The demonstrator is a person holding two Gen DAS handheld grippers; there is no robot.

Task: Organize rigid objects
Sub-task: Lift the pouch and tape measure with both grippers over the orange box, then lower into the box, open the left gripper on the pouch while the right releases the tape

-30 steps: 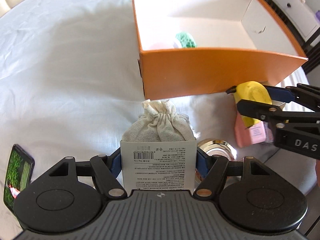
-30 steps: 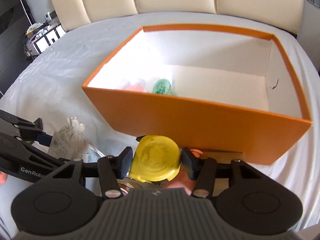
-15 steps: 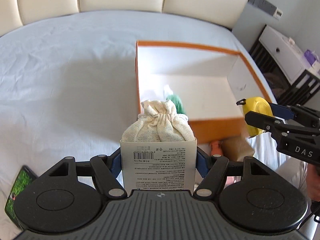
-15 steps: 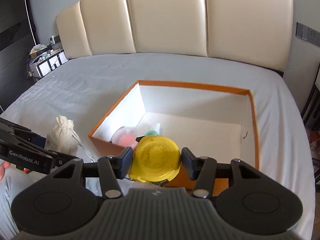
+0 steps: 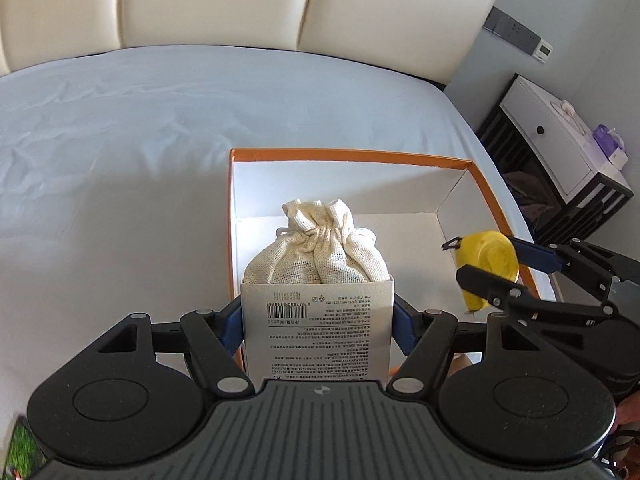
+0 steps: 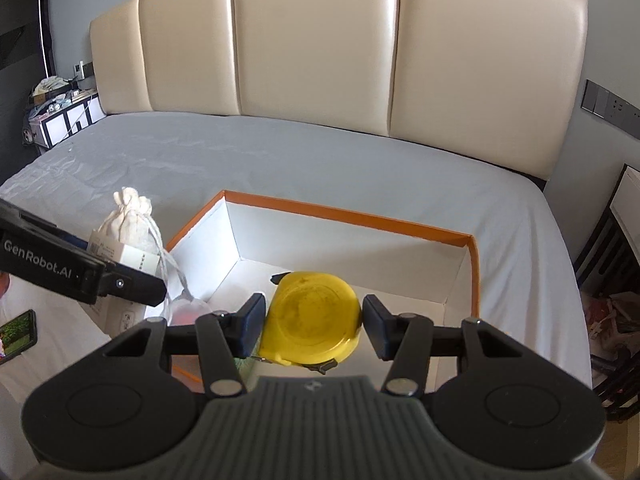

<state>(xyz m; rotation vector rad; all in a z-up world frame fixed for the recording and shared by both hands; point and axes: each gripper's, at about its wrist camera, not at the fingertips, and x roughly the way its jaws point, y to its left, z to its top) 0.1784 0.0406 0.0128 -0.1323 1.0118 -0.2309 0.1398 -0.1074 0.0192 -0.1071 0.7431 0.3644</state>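
You've lifted both loads off the bed since a second ago: then they sat low by the box's near wall, now they hang over the orange box [image 6: 474, 264]. Your left tongs [image 5: 318, 322] pinch the white carton with the cloth pouch [image 5: 316, 312], over the box's left end. Your right tongs [image 6: 314, 322] pinch the yellow tape measure [image 6: 314, 320] over its right half. Judgement: transport nearly done, lowering and release remain. A pinkish item [image 6: 186, 310] already lies in the box's near corner. Surface: bed [image 5: 120, 152] with a slightly creased pale sheet, cream padded headboard [image 6: 320, 40] behind. Nightstand [image 5: 560, 148] at the right, phone [image 6: 16, 334] on the sheet at the left.
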